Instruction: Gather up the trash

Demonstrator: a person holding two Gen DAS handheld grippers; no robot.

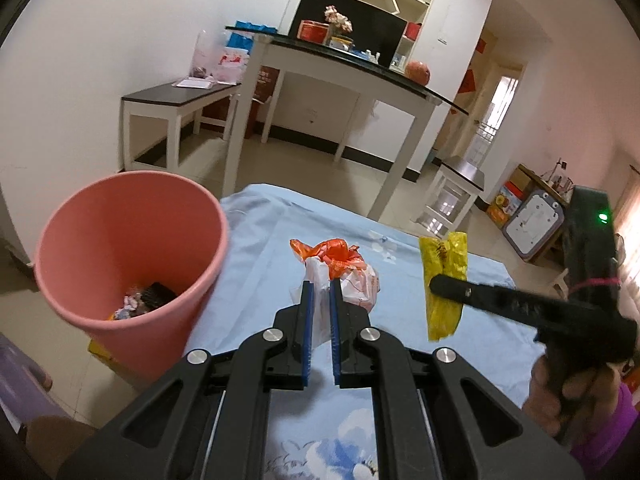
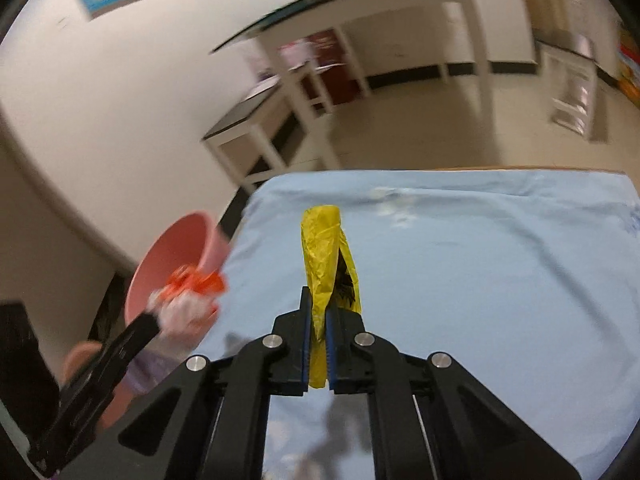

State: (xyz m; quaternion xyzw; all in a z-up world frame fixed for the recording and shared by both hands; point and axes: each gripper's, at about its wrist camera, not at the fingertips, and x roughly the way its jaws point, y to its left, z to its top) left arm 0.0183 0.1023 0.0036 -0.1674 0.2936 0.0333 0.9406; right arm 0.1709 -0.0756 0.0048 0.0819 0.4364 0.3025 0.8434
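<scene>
My left gripper (image 1: pixel 321 285) is shut on a crumpled white and orange plastic bag (image 1: pixel 340 266), held above the blue cloth (image 1: pixel 260 248). The pink bin (image 1: pixel 128 240) stands just to its left, with some trash at the bottom. My right gripper (image 2: pixel 318 298) is shut on a yellow wrapper (image 2: pixel 326 248) that sticks up between its pads, lifted off the cloth (image 2: pixel 480 260). In the left wrist view the yellow wrapper (image 1: pixel 444 280) hangs from the right gripper (image 1: pixel 436 282) at the right. In the right wrist view the bag (image 2: pixel 188 296) and bin (image 2: pixel 172 264) are blurred at the left.
A white table with a dark glass top (image 1: pixel 352 68) and a low white bench (image 1: pixel 176 100) stand beyond the cloth on the tiled floor. A small white stool (image 1: pixel 456 192) is at the right. A person's hand (image 1: pixel 560 392) grips the right tool.
</scene>
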